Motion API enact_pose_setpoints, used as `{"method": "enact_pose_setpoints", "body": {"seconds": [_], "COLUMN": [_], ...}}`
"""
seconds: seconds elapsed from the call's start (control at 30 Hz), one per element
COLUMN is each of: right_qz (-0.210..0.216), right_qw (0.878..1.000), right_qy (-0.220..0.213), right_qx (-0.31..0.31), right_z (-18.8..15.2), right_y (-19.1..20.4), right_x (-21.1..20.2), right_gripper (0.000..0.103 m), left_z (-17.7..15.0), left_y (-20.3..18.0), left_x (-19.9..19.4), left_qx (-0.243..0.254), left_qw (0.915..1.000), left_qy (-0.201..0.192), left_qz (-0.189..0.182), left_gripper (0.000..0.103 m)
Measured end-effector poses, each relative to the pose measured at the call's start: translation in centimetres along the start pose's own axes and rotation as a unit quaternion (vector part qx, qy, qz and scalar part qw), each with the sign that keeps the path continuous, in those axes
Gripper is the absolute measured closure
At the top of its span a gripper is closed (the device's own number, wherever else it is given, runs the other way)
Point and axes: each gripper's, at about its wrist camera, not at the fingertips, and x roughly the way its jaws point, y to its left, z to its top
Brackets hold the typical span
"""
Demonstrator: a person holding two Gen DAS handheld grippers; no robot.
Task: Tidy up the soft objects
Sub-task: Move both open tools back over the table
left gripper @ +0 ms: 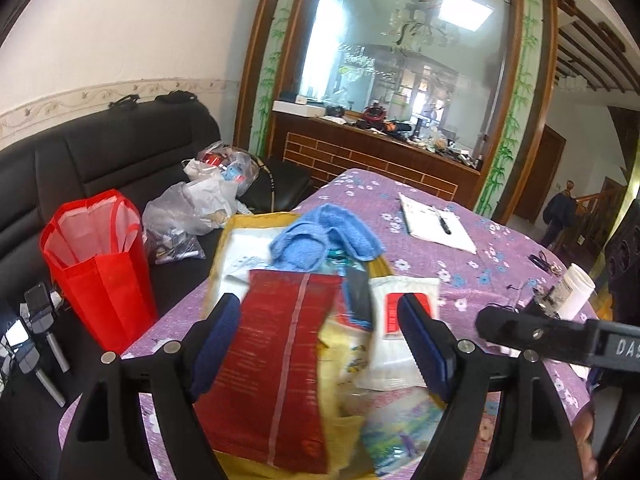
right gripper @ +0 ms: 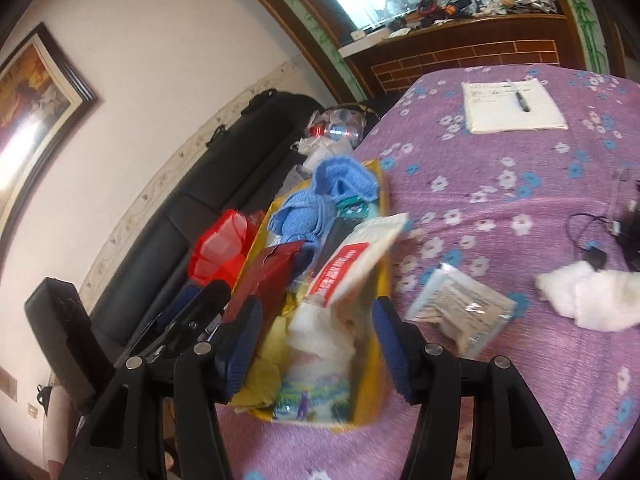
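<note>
Both grippers, left (left gripper: 320, 340) and right (right gripper: 316, 340), are seen released, nothing clasped, above the yellow bag (right gripper: 380, 280) on the purple table (right gripper: 500, 200). Its blurred contents are partly hidden; the blue towel (left gripper: 320, 240) lies farthest.

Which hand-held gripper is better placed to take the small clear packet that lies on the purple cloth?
The right hand-held gripper. The clear packet lies just beside its right finger, outside the yellow bag. The left hand-held gripper is over the bag's red pouch, on the far side.
</note>
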Motion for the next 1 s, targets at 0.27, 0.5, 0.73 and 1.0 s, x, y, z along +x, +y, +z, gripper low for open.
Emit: {"method": "enact_pose_setpoints", "body": {"seconds": [0.27, 0.5, 0.73, 1.0], "right_qz": [-0.017, -0.108, -0.133, 0.077], "right_qw": [0.999, 0.988, 0.976, 0.991], "right_qy": [-0.038, -0.072, -0.059, 0.066], "right_qx": [0.035, 0.086, 0.164, 0.083], "right_z": [-0.4, -0.4, -1.0, -2.7], "right_y": [-4.8, -13.7, -23.2, -16.2], "right_x": [-6.7, -13.1, -13.7, -10.4], "right_gripper": [0.041, 0.037, 0.037, 0.035], "left_z": [-0.9, -5.0, -8.0, -7.4], "left_y": [-6.0, -13.8, -17.7, -17.0], "left_x": [-1.7, -0.6, 1.1, 2.7], "left_qx": [0.054, 0.1, 0.13, 0.113], "left_qw": [0.9975, 0.9807, 0.9688, 0.9736], "left_qy": [0.001, 0.074, 0.127, 0.138], "left_qz": [-0.045, -0.151, -0.168, -0.142], "left_gripper": [0.023, 0.015, 0.015, 0.015]}}
